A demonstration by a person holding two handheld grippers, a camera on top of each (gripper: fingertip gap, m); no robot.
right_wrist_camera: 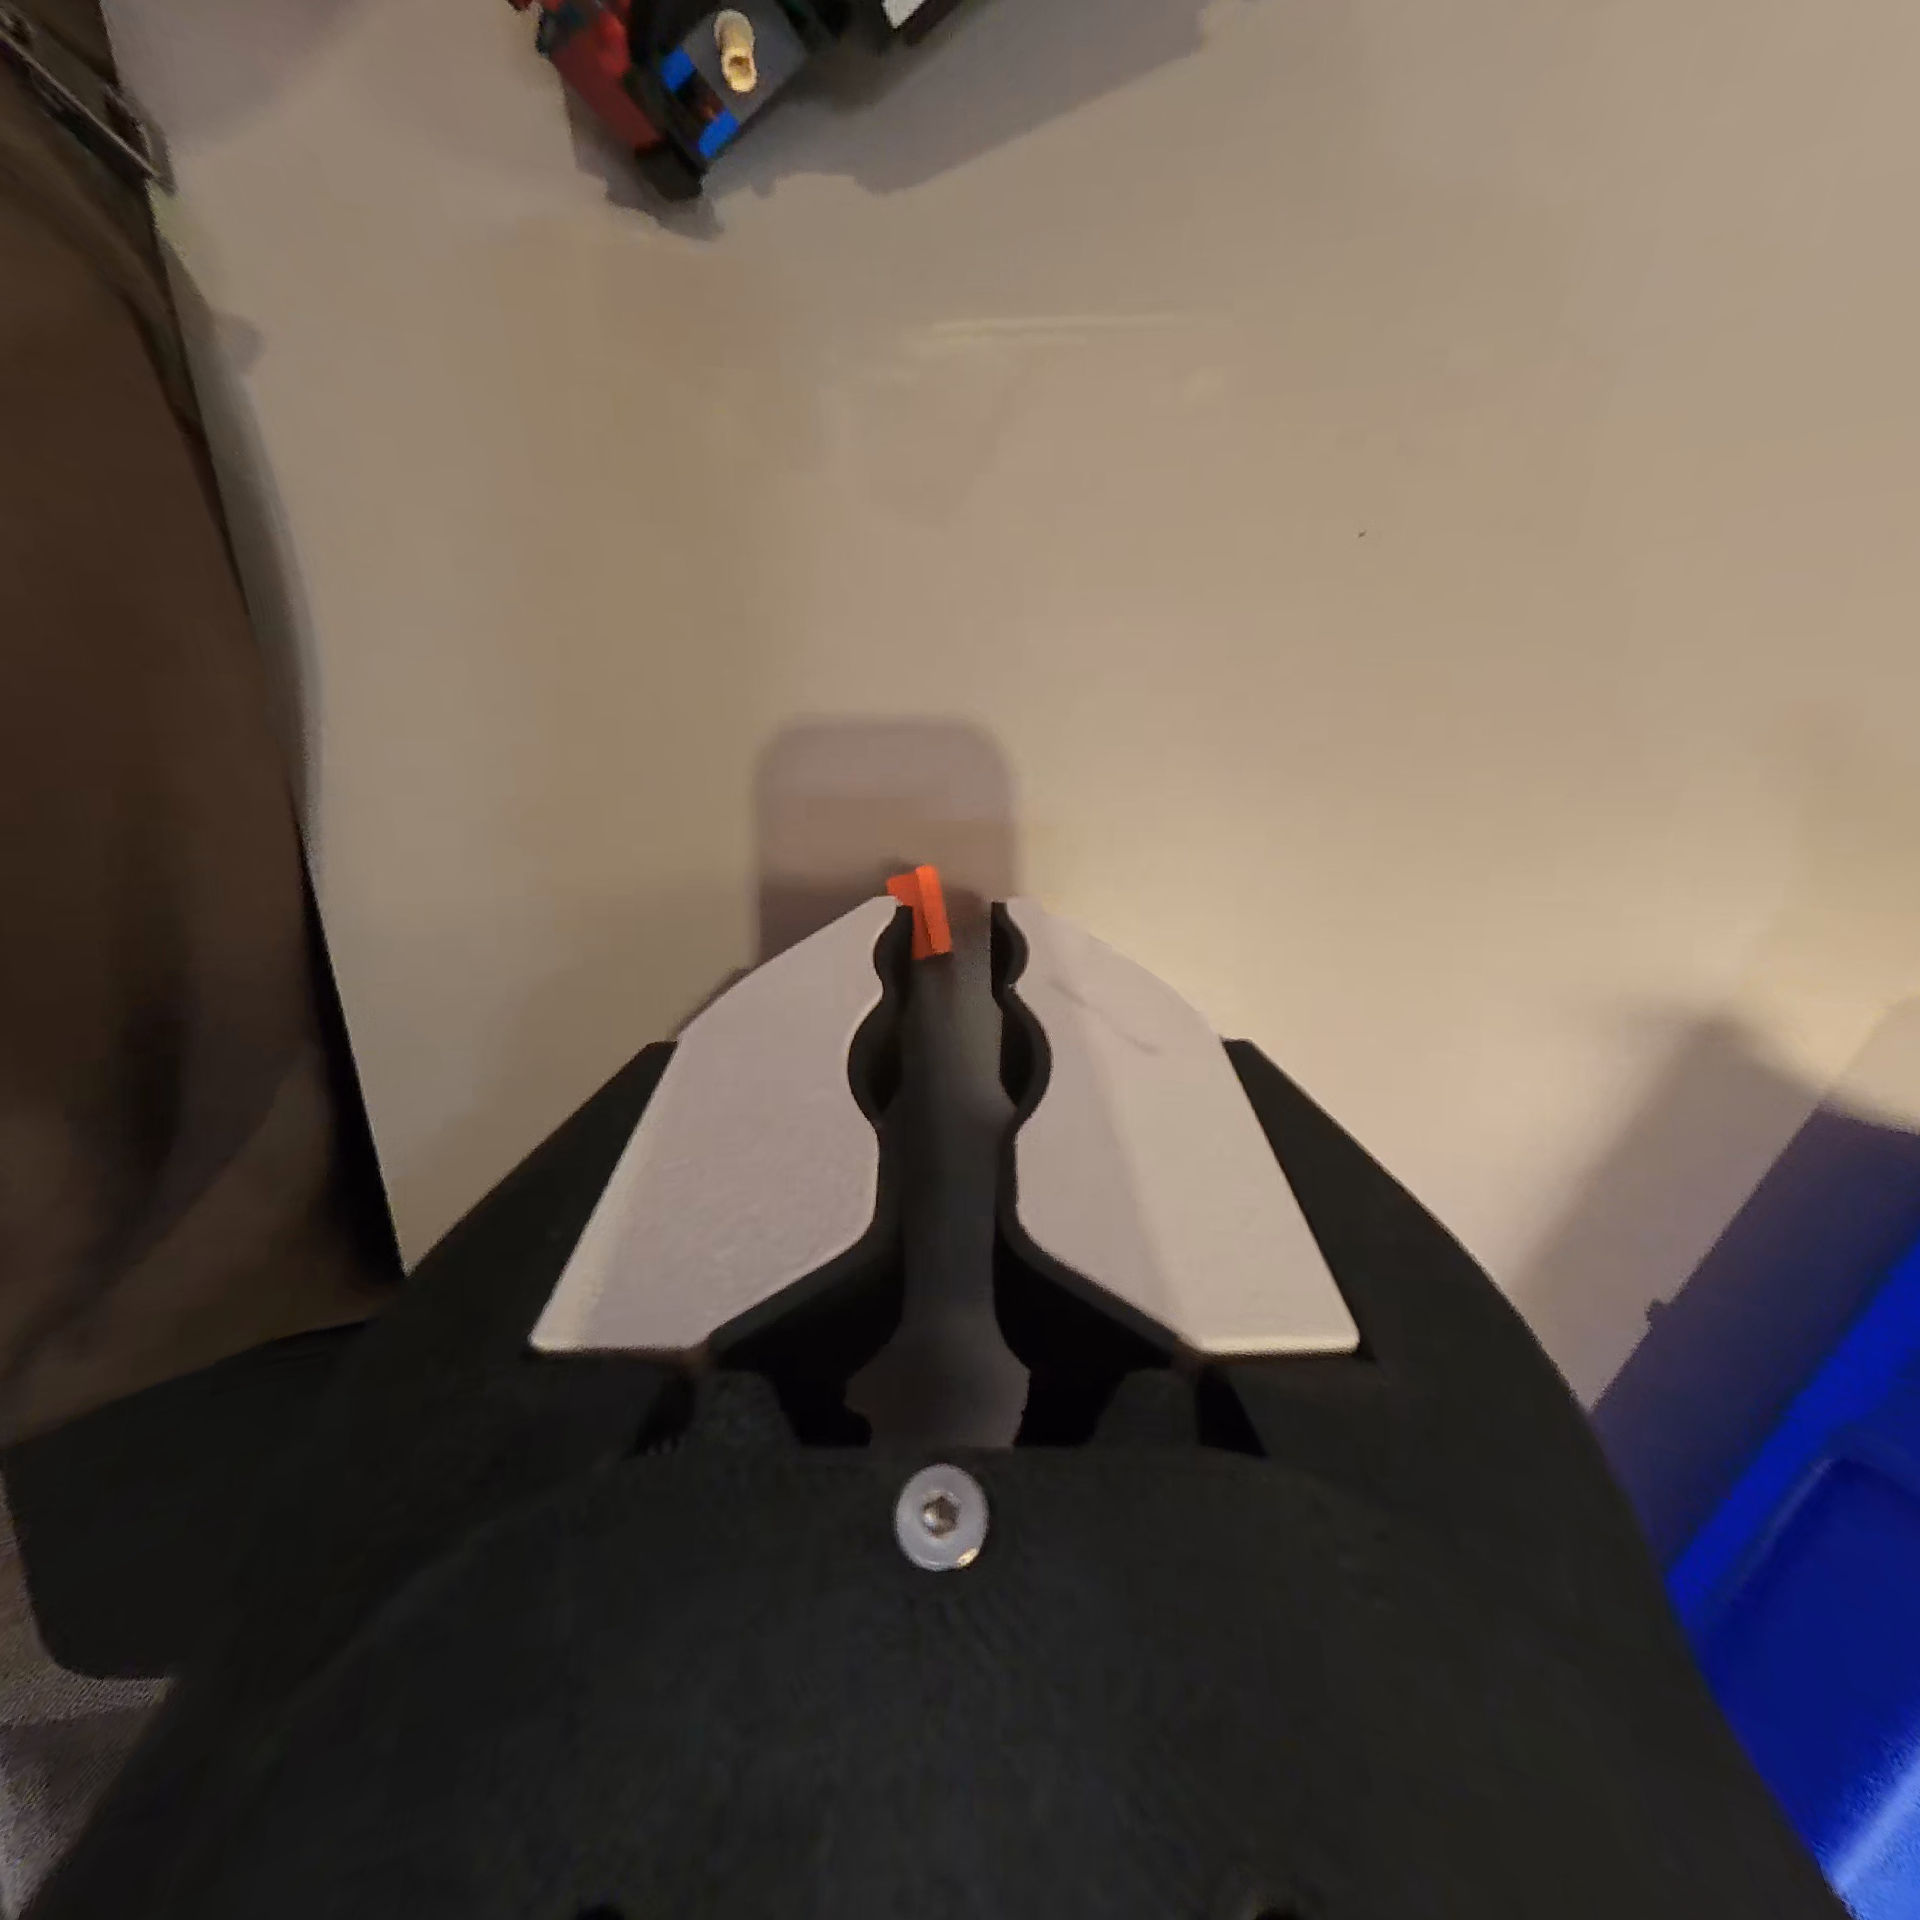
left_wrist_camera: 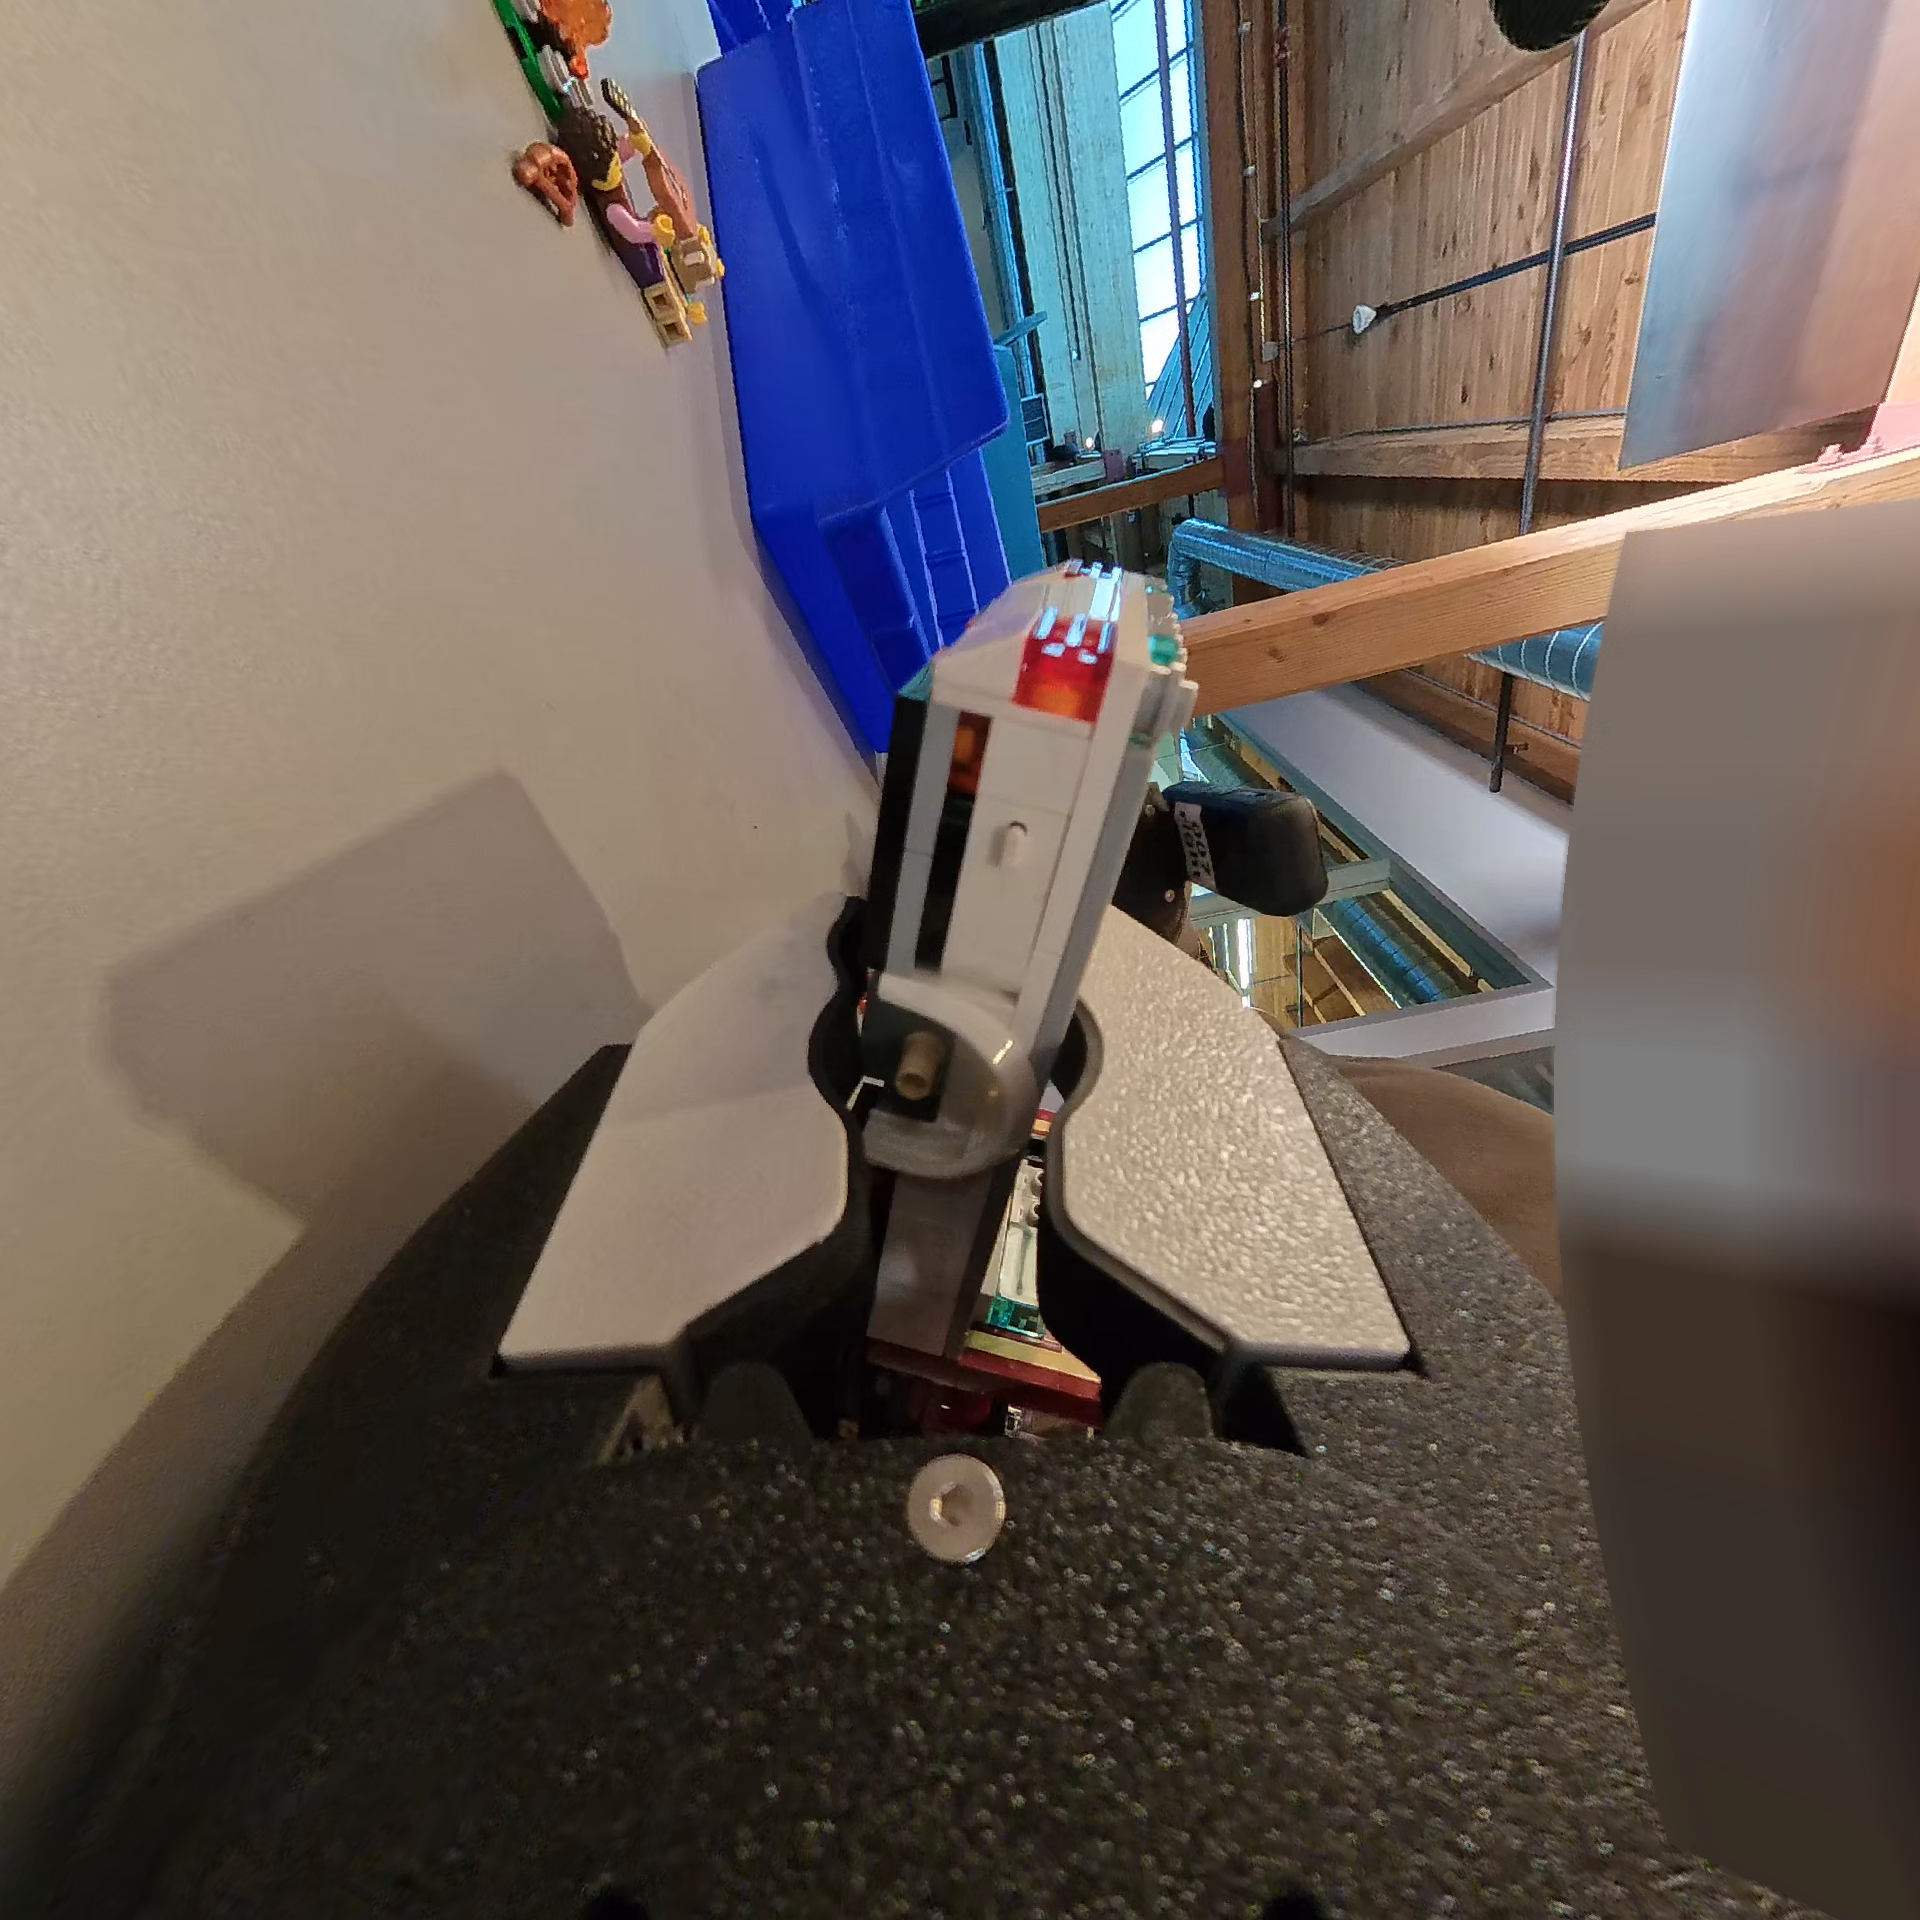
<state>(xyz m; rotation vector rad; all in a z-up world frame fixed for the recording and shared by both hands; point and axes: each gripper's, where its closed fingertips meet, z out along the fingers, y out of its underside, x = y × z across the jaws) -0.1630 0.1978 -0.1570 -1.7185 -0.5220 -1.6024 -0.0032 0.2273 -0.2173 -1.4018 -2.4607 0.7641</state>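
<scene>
Nearest in the left wrist view, the left hand-held gripper [left_wrist_camera: 961, 1029] was seen clamped on a grey, black and white toy vehicle body built of plastic bricks [left_wrist_camera: 992, 831], with a translucent red piece at its far end and a tan axle pin low on its side. The model was held in the air, tilted slightly, with the grey fingers [left_wrist_camera: 717, 1122] pressed against its lower part. It was judged stiff, light and smooth-sided, but liable to come apart at its joints; a hold low on the solid body was judged safer than one on the small trim.

In the right wrist view, the right hand-held gripper [right_wrist_camera: 940, 920] was seen with its fingertips apart. A small orange plastic piece [right_wrist_camera: 923, 914] lay against the inner edge of the left fingertip, with a gap between it and the other fingertip, so it was not clamped. It was judged very light, hard and easily dropped.

Beyond lay the white table [right_wrist_camera: 1247, 520]. Farther off, a blue plastic bin [left_wrist_camera: 862, 312], a toy figure in purple [left_wrist_camera: 634, 208] and a dark cluster of red, blue and black bricks [right_wrist_camera: 675, 73] were seen.
</scene>
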